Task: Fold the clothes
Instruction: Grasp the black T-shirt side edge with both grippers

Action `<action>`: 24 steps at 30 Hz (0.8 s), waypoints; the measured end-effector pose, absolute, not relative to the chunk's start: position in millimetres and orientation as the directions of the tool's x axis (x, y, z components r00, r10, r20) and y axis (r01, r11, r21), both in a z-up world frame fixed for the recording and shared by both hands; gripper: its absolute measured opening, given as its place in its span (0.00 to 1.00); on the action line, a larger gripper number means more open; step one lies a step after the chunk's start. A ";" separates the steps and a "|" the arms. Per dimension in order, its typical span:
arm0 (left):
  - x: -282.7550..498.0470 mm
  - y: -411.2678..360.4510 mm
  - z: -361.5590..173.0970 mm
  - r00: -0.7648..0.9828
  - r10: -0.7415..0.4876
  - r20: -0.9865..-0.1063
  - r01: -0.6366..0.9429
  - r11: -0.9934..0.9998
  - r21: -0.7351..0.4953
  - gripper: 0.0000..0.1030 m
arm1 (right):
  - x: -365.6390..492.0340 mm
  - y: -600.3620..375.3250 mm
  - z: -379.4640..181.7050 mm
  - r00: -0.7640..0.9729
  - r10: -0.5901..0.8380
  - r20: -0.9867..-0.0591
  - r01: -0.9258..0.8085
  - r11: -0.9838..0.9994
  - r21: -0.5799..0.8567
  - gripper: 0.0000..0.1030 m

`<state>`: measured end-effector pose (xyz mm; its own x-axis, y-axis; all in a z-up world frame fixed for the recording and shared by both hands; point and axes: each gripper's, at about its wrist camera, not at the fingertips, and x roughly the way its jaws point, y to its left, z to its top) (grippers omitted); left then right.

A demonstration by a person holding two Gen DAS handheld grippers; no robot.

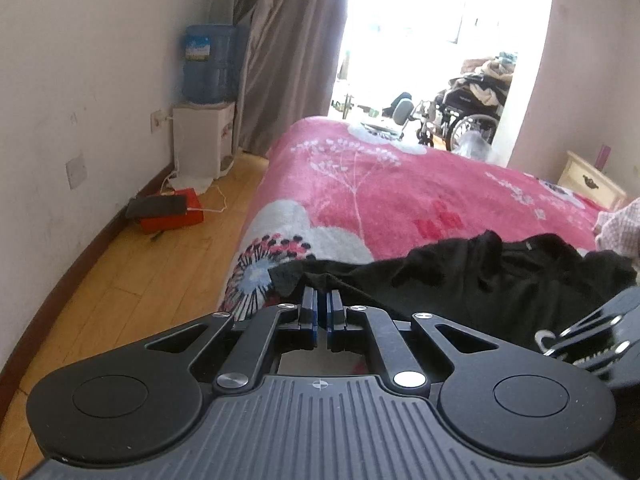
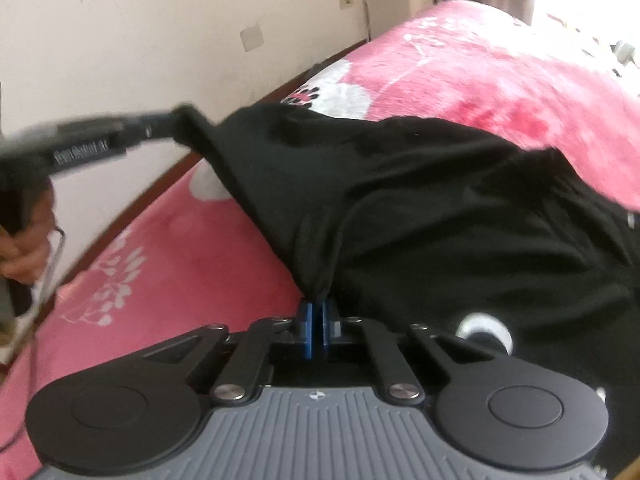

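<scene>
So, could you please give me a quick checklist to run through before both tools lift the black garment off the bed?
1. Left tool shut on black garment edge: ok.
2. Right tool shut on a bunched fold: ok.
3. Edge between the two grips taut: ok.
4. Rest of garment flat on the pink blanket: not ok, rumpled.
5. Which parts of the garment are held: cannot tell.
</scene>
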<state>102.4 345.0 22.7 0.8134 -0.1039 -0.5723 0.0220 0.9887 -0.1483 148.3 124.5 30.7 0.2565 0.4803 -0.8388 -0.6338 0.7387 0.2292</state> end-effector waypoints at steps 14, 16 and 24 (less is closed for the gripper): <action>98.2 353.5 11.7 0.799 -0.080 -0.596 -0.020 0.987 -0.159 0.03 | 161.1 84.8 25.3 0.232 0.546 -0.805 -0.461 0.791 0.403 0.01; 96.9 354.2 15.6 0.809 -0.090 -0.581 -0.023 0.983 -0.183 0.03 | 158.5 97.5 36.5 0.269 0.550 -0.791 -0.526 0.772 0.358 0.04; 92.9 346.2 44.0 0.858 -0.166 -0.486 0.034 0.963 -0.269 0.03 | 136.6 155.6 62.4 0.393 0.581 -0.713 -0.771 0.631 0.089 0.36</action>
